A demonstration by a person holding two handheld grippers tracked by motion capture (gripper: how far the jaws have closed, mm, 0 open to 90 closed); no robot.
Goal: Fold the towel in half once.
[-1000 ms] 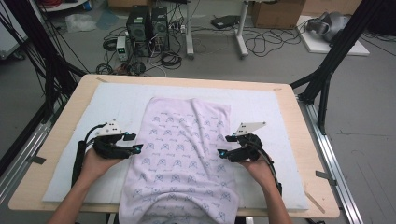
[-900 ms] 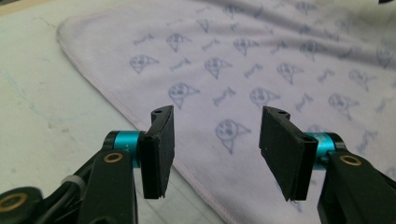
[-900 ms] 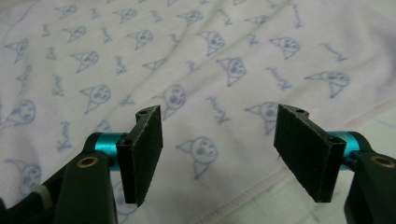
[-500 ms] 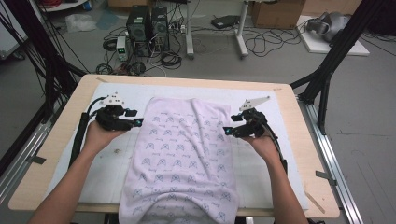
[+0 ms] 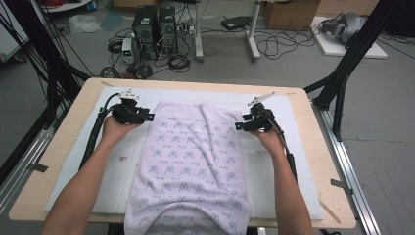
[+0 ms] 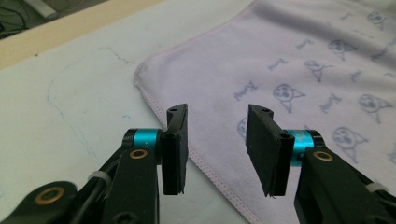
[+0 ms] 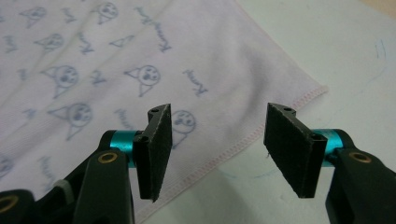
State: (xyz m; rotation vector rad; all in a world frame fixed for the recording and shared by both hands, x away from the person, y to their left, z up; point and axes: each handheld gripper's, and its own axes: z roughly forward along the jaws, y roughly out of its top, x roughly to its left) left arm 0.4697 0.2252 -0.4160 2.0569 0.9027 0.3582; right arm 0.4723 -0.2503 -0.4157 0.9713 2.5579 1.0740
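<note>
A pale lilac towel (image 5: pixel 195 161) printed with small blue figures lies lengthwise on the mat, and its near end hangs over the table's front edge. My left gripper (image 5: pixel 147 117) is at the towel's far left corner. In the left gripper view its jaws (image 6: pixel 217 114) straddle the stitched hem (image 6: pixel 205 165) just short of the corner (image 6: pixel 140 74). My right gripper (image 5: pixel 239 126) is at the far right corner, with its jaws (image 7: pixel 217 112) over the hem (image 7: pixel 224 149) near that corner (image 7: pixel 322 88). Both pairs of jaws have just been closing. They still stand apart, and no pad presses the cloth.
A white mat (image 5: pixel 293 161) covers most of the wooden table (image 5: pixel 63 147). Black frame posts (image 5: pixel 342 73) stand at the table's sides. Computer towers (image 5: pixel 151 24) and cables sit on the floor beyond the far edge.
Both hands have moved away from the person along the towel's sides to its far corners. Both pairs of jaws look narrower than before.
</note>
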